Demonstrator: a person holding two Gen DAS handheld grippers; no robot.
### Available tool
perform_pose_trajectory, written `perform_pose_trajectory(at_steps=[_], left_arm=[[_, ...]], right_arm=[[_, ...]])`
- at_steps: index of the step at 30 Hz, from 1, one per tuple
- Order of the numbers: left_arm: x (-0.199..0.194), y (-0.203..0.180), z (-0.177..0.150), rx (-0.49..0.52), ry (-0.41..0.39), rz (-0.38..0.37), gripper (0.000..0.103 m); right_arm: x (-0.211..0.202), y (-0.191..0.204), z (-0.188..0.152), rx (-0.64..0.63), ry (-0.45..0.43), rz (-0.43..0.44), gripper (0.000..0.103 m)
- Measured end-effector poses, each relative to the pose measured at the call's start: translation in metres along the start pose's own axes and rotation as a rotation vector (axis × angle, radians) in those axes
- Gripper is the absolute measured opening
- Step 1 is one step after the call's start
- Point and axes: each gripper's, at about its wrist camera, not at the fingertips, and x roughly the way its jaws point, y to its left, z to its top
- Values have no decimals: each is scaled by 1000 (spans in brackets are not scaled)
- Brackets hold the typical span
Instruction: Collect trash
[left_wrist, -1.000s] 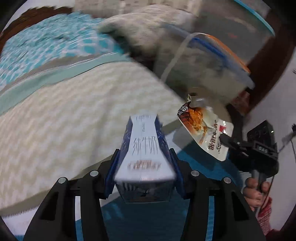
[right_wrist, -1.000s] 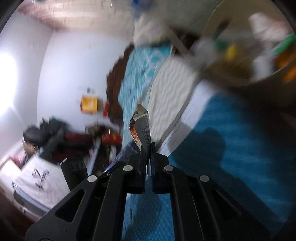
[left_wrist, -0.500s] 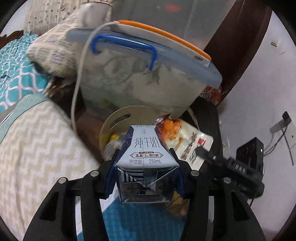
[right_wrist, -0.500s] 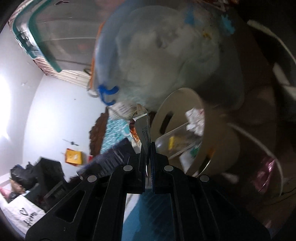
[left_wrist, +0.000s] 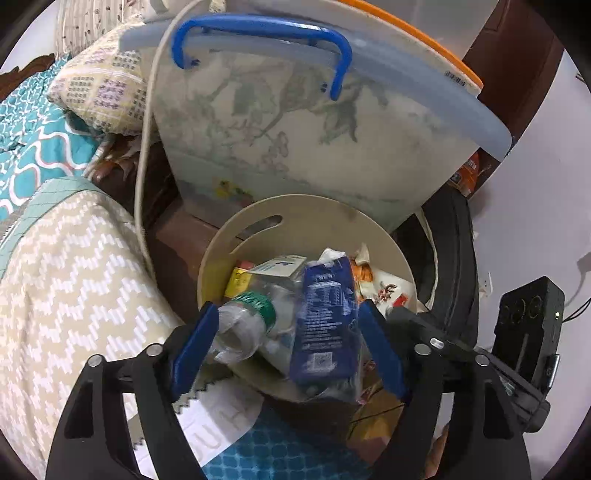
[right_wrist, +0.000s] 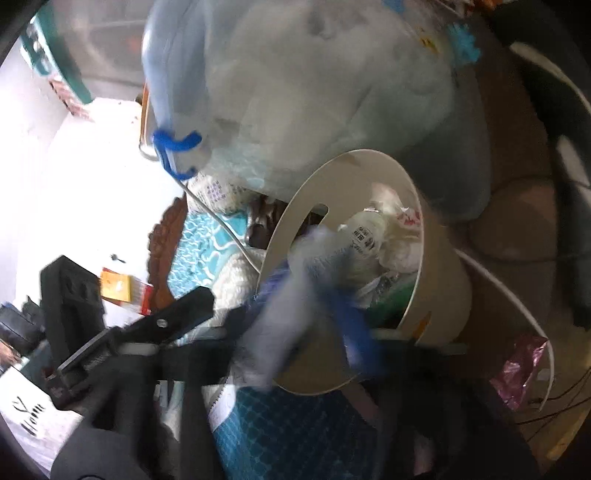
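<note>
A round cream trash bin (left_wrist: 314, 221) stands beside the bed, holding several pieces of trash. My left gripper (left_wrist: 288, 343) is open just above the bin's near rim. The blue milk carton (left_wrist: 325, 317) is loose between the jaws, tipping into the bin beside a clear plastic bottle (left_wrist: 243, 325) with a green band. The orange snack wrapper (left_wrist: 384, 284) lies in the bin at the right. In the right wrist view everything is blurred; the bin (right_wrist: 436, 295) and the carton (right_wrist: 295, 280) show, and my right gripper (right_wrist: 291, 350) looks open and empty.
A large clear storage box (left_wrist: 317, 133) with a blue handle stands right behind the bin. A white cable (left_wrist: 142, 155) hangs down its left side. The bed with a chevron blanket (left_wrist: 74, 280) is on the left. A black bag (left_wrist: 454, 266) sits right of the bin.
My left gripper has opened and let go of the milk carton over the bin. My right gripper has opened and the snack wrapper now lies in the bin.
</note>
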Motion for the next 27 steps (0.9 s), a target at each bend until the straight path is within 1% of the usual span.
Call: perform_pose_trajectory(at_steps=[2,5,7,9,11,12,13,21,27], left_arm=[[-12,5,-3,-4,-25,3,78],[-37,17,-13,-19,-66,2,80],[-55,24,-23,-22,-100,11,85],[-72,29,-33,-28,-125,27,87],[-86,35,-46,-38,-137,30,89],[-94,38,-53,-43,-142,34,92],[-101,41,-61,-48,-145,47,94],[-141,57,-119,-40,-153,165,94],[-166,71,-159,-70,-168,243,94]], right_arm=[[-7,13,-5,-61,-36,-31,72],[-18,19,-11,-67,-65,-24,72],[-30,25,-19,-71,-86,-25,72],[-40,31,-30,-86,-96,-30,72],[-46,38,-42,-99,-102,-39,72],[-51,43,-48,-106,-103,-39,72],[-54,46,-53,-111,-104,-41,72],[-84,87,-114,-205,-108,-83,72],[-98,111,-151,-250,-96,-96,72]])
